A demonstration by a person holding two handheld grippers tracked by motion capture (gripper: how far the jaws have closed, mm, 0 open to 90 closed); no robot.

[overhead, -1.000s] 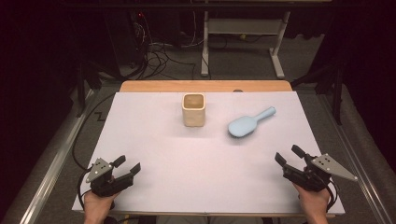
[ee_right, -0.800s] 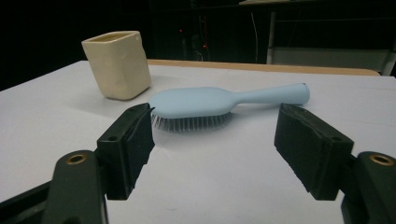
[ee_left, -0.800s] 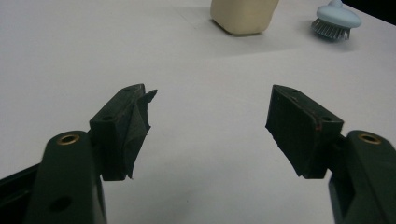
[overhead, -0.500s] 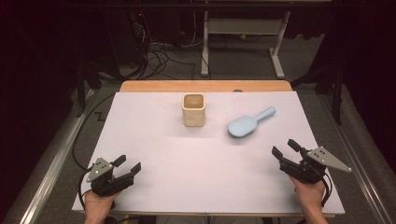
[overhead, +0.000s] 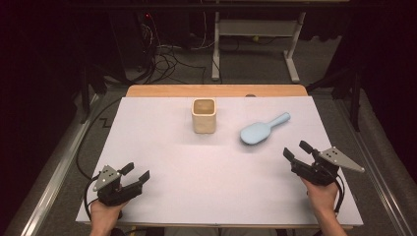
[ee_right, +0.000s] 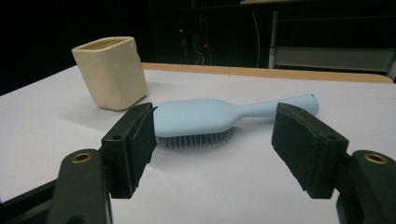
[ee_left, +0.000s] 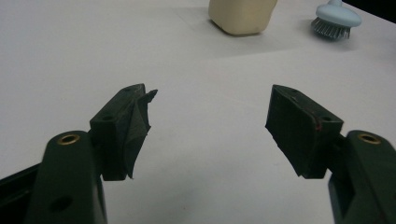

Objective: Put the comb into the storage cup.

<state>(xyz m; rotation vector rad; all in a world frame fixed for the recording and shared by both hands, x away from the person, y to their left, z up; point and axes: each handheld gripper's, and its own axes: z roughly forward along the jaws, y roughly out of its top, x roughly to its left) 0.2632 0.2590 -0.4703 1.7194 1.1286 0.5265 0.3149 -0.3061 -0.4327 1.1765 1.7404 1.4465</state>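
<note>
High view: your right gripper (overhead: 300, 152) sits near the right edge of the counter (overhead: 162, 147), its black jaws apart and aimed at the hairbrush (overhead: 262, 129), which lies just beyond them, not touching. Your left gripper (overhead: 135, 172) rests low at the near left corner, jaws likewise apart and holding nothing.

The hairbrush is pale blue, smooth moulded plastic with a matte finish. It has a broad oval head and a slim rounded handle that points toward the far right. It lies bristle side down; in the right gripper view the hairbrush (ee_right: 219, 116) shows a dense row of fine, thin bristles under the head, touching the surface.

To the left of the hairbrush stands a cup (overhead: 203, 114), upright and well apart from both grippers. It is cream-coloured with a dull glazed look, squarish in plan with rounded corners, slightly tapered toward the base, and open at the top.

The counter is covered by a flat, white, matte sheet; a strip of bare wood (overhead: 216, 91) shows along the far edge.

In the left gripper view the pads (ee_left: 299, 128) are blocky, dark, rubbery wedges; the opposite pad has a torn, ragged inner face.
</note>
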